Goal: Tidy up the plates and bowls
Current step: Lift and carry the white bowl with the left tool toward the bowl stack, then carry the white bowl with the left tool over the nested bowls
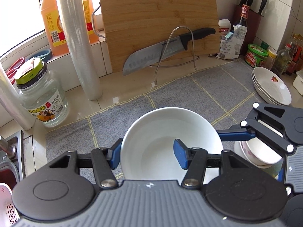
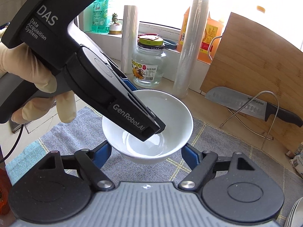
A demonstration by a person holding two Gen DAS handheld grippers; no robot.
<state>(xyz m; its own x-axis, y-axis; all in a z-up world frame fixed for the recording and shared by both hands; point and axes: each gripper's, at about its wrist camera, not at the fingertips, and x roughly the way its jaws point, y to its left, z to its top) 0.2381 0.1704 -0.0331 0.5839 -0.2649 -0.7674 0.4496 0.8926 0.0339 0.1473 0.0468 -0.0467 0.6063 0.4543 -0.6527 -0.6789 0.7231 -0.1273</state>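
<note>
white bowl (image 1: 166,143) empty (both tongs gripping)

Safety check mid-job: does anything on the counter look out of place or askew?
Yes: the knife sits aslant in the wire stand against the cutting board, its blade bare and its tip down at the counter.

The bowl (image 1: 170,143) sits above the mat (image 1: 189,92), knife (image 1: 162,51) and cutting board (image 1: 159,19) behind, stacked plates (image 1: 272,87) right.

The white bowl's (image 1: 151,147) near rim is hidden behind the left tool (image 1: 147,157) — its base unseen.
</note>
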